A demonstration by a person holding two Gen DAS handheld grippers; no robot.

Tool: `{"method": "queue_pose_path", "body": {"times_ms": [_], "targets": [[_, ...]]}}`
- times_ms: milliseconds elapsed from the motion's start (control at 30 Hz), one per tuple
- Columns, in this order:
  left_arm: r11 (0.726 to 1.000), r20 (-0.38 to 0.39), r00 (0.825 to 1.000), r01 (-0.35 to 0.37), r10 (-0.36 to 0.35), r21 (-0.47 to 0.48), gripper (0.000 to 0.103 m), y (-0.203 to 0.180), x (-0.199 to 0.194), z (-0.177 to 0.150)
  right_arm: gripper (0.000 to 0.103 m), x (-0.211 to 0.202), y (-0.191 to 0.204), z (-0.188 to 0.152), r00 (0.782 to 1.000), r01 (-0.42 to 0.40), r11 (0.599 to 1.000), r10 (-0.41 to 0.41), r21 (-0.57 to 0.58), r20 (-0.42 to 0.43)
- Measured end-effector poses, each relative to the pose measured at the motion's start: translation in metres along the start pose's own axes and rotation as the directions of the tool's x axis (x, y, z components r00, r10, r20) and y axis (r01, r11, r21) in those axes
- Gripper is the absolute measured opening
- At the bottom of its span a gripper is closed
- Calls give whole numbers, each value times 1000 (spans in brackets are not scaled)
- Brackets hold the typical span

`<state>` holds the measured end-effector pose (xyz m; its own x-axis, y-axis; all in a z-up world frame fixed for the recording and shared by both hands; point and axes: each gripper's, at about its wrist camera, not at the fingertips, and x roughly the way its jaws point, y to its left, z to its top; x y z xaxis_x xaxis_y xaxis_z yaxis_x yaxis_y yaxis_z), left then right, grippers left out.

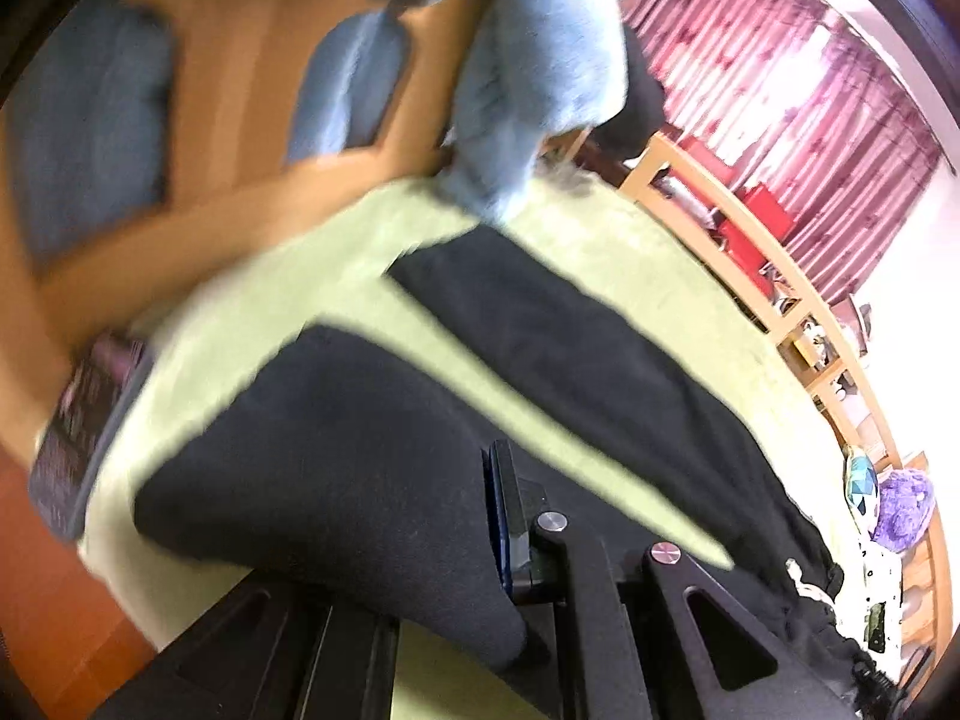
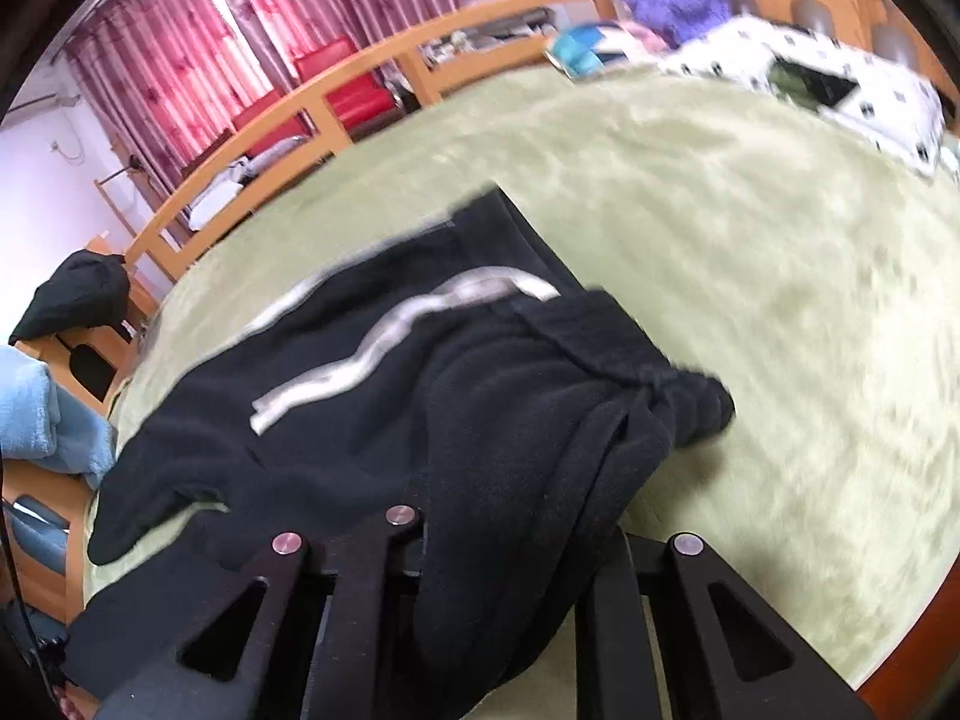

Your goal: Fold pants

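Pants (image 2: 420, 396) of black fleece lie on the green blanket (image 2: 750, 252) of a bed, gathered up toward both sets of fingers. In the right wrist view the right gripper (image 2: 480, 576) has a thick bunch of cloth from the waist end running down between its fingers, which look clenched on it; the waistband and a pale drawstring (image 2: 384, 342) lie just ahead of the fingers, rumpled and partly doubled over. In the left wrist view the left gripper (image 1: 510, 594) seems closed on the hem of one leg, the cloth pinched beside the blue-padded finger; that leg stretches ahead of the fingers, while the other leg (image 1: 600, 348) runs beyond it with a strip of green blanket between them.

By my judgement the folding has hardly begun: the legs are apart, not stacked, and the waist is bunched, not flat. Left to do, it seems, are bringing one leg over the other, smoothing, and then folding lengthwise into a compact stack. Blur makes finer creases impossible to read.
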<state>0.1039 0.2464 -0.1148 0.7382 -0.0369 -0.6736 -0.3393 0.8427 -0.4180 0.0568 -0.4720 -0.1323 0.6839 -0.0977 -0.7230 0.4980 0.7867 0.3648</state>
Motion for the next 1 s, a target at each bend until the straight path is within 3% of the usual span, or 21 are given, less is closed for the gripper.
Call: {"method": "queue_pose_path", "body": {"times_ms": [200,400,600,733,800,900,933,967,1000], "targets": [[999,61,998,25,-27,27,9,-46,22,58,13,-1,46,53,998,-25,1000,26,-18,58],[999,94,995,14,-18,40,9,-89,74,114,13,36,89,114,993,-62,998,64,-24,95],[997,127,992,-28,18,76,9,-130,142,145,13,101,127,172,990,-43,999,46,-25,132],[995,84,996,-39,32,94,9,-150,201,145,17,164,142,183,994,18,999,-13,-46,109],[993,22,998,-55,53,109,9,-155,225,140,24,201,145,175,997,55,996,-51,-74,56],[988,-39,996,-80,86,135,21,-157,234,132,33,218,149,163,998,62,992,-61,-112,12],[986,-34,996,-80,86,148,35,-155,229,129,42,214,150,159,998,59,990,-58,-125,17],[983,-20,995,-89,94,158,56,-151,220,126,53,208,152,157,998,57,989,-54,-137,25],[982,-2,995,-97,99,161,67,-147,211,125,58,201,154,155,998,57,986,-51,-154,39]]}}
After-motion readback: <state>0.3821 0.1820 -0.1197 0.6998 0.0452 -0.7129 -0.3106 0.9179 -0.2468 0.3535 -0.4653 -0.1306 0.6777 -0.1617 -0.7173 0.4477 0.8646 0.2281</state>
